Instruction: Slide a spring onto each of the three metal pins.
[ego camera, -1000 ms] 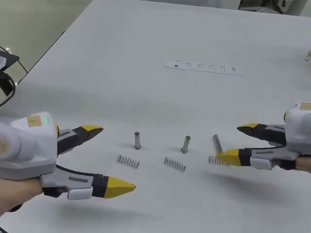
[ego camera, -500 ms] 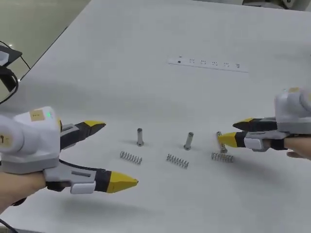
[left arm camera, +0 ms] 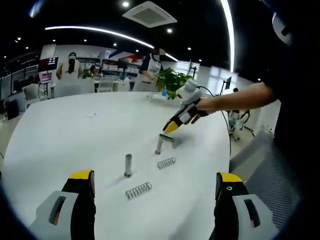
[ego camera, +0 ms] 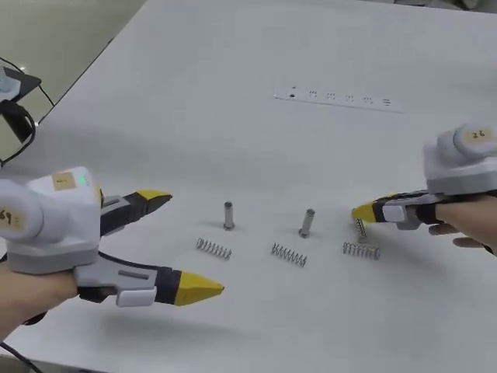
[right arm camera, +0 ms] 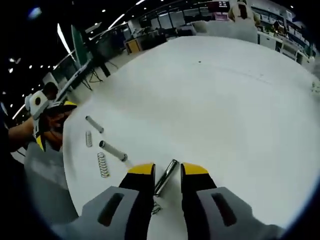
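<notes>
Three short metal pins stand in a row on the white table: the left pin, the middle pin and the right pin. A spring lies in front of each: left spring, middle spring, right spring. My right gripper is shut on the right pin, which leans between the yellow fingertips. My left gripper stays open and holds nothing, a hand's width to the left of the left pin and its spring.
A white power strip lies flat further back on the table. The table's left edge runs diagonally, with a black cable beside it. People and a potted plant are far off in the room.
My right gripper has moved left over the right pin and has shut on it from wide open. The left gripper has barely moved. The head camera has shifted slightly.
</notes>
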`<state>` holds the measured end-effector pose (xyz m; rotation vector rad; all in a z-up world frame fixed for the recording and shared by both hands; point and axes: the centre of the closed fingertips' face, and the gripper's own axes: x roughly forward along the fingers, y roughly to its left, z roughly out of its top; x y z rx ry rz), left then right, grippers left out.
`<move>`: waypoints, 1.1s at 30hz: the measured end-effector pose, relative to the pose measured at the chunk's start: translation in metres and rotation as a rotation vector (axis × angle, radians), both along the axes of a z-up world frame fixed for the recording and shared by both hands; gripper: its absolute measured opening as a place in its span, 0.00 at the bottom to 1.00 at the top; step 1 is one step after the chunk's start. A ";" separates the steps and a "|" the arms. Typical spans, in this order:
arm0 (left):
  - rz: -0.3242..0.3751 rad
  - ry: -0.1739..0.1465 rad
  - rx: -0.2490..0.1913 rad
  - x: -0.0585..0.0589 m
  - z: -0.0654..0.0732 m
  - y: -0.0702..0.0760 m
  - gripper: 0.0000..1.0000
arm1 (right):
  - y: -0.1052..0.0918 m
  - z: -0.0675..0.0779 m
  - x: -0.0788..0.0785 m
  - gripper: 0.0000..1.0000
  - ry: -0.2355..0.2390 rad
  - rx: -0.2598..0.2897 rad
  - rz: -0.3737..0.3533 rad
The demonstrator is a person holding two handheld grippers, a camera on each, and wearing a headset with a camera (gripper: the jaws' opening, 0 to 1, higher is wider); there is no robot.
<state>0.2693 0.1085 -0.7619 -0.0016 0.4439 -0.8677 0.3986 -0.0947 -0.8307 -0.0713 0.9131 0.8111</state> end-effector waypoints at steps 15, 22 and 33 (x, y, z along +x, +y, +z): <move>0.004 0.004 -0.002 0.000 -0.002 0.002 0.98 | 0.003 -0.020 -0.003 0.09 0.076 -0.111 -0.041; -0.002 0.008 -0.001 -0.001 -0.003 0.001 0.98 | 0.001 -0.017 -0.003 0.06 0.095 -0.143 -0.055; -0.003 0.010 0.000 -0.001 -0.004 0.001 0.98 | -0.004 -0.011 -0.013 0.05 0.063 -0.111 -0.050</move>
